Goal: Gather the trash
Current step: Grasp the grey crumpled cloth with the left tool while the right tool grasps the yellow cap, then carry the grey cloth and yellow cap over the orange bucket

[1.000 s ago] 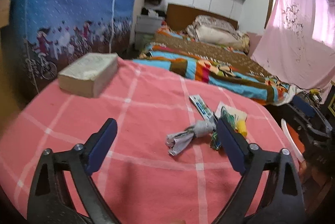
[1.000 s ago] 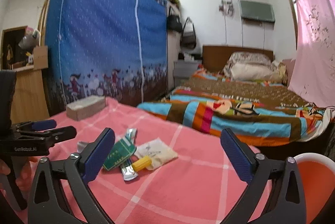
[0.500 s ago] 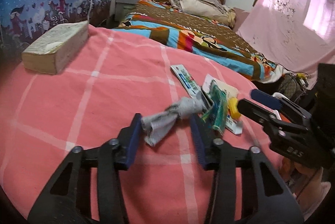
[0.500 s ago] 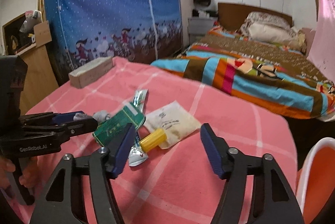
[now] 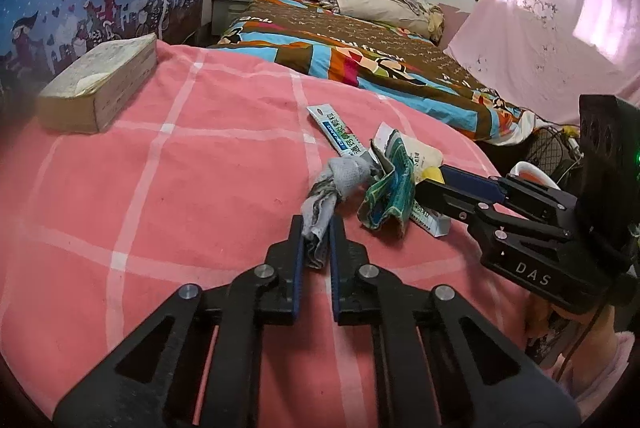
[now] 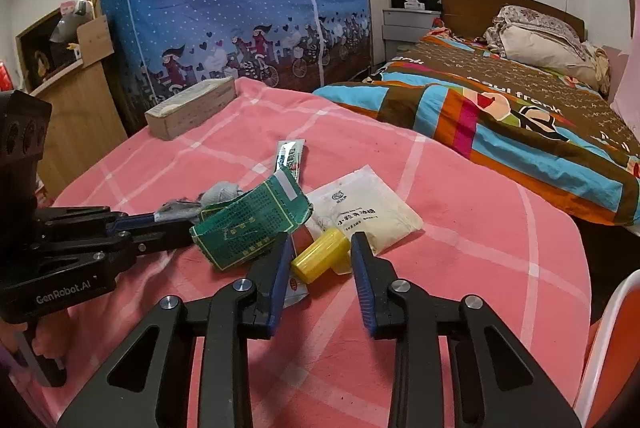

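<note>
**Both hand-held grippers closing on trash atop the pink checked cloth**

The left hand-held gripper [image 5: 316, 228] points forward and down at the counter covered in a pink cloth with pale checks [image 5: 160, 188]. Its jaws have just been closing, and the blue pads now pinch the near end of a twisted grey rag [image 5: 328, 188], which stretches away from the tips toward the other litter.

The right hand-held gripper [image 6: 320, 252] tilts down in the same way. Its jaws have also just been closing; they stand narrow on either side of a small yellow plastic cylinder [image 6: 320, 254], the left pad touching it, while a thin gap seems to remain at the right pad.

Trash lies in one cluster in the middle of the cloth: a crumpled green printed packet [image 6: 252, 220], a white sachet with printed text [image 6: 364, 212] and a flattened white-and-blue tube [image 5: 336, 128], all touching or overlapping.

The left wrist view shows the right tool from its side, reaching in with a pale sleeve [image 5: 592, 368] below it, plus a pink curtain [image 5: 560, 40]. The right wrist view alone shows the yellow cylinder clearly, the left tool lying low on the cloth, a wooden cabinet [image 6: 80, 108] and an orange chair edge [image 6: 612, 328]. Both show a thick worn book [image 5: 100, 84] at the far corner and a bed with a striped cover [image 6: 500, 108].
</note>
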